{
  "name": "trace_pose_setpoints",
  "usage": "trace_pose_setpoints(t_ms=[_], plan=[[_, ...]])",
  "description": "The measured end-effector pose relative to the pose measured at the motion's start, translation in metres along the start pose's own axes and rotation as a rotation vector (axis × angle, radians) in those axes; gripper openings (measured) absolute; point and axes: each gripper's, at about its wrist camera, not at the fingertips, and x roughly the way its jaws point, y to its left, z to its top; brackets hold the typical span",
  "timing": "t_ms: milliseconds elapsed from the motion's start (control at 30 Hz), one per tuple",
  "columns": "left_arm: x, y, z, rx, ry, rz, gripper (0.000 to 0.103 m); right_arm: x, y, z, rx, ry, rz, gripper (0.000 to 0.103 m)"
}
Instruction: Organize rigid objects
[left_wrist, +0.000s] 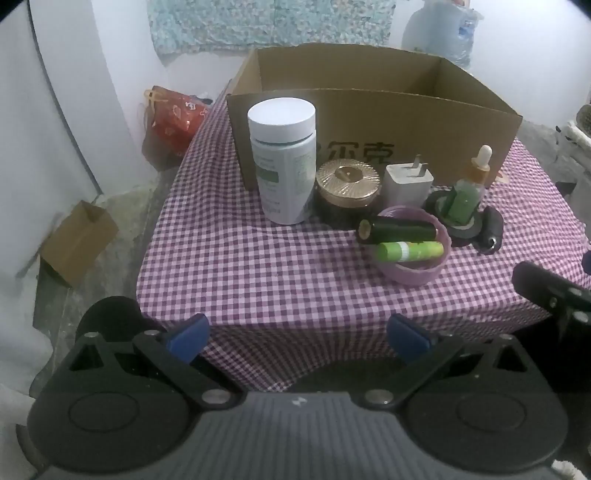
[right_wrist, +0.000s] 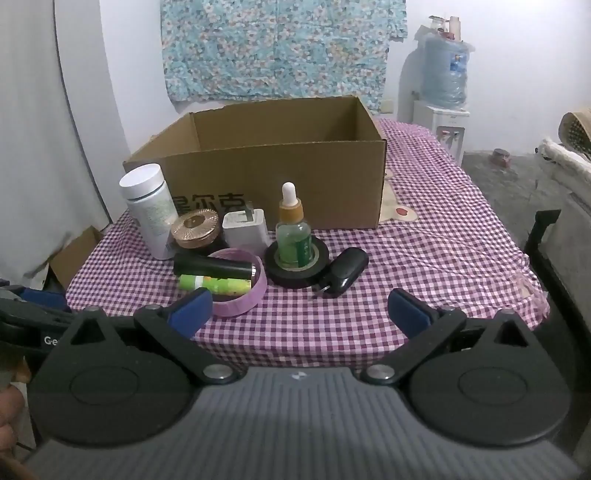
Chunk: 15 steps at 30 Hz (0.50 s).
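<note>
Grippers idle: left gripper (left_wrist: 297, 338) and right gripper (right_wrist: 300, 312) both have fingers spread wide, nothing between them. Box (right_wrist: 258, 162) sits at 12 o'clock on the checked cloth (right_wrist: 424, 258). Before it: bottle (right_wrist: 149, 210), jar (right_wrist: 195, 228), charger (right_wrist: 245, 229), dropper (right_wrist: 293, 236) standing inside tape (right_wrist: 297, 267), key fob (right_wrist: 345, 273) at 3 o'clock of the tape.

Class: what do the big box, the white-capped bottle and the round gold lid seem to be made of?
Box: brown corrugated cardboard, matte, with folded edges. Bottle: likely plastic, smooth white with a slight sheen. Lid: shiny gold with ribbed rays; metal or metallised plastic, unclear.
</note>
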Motion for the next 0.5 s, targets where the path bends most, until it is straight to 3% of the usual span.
trace_pose_setpoints(t_ms=[500], plan=[[0.0008, -0.0007, -0.0041, -0.009, 0.002, 0.000, 0.103, 0.0004, 0.0026, 0.0000, -0.005, 0.007, 0.003, 0.102]])
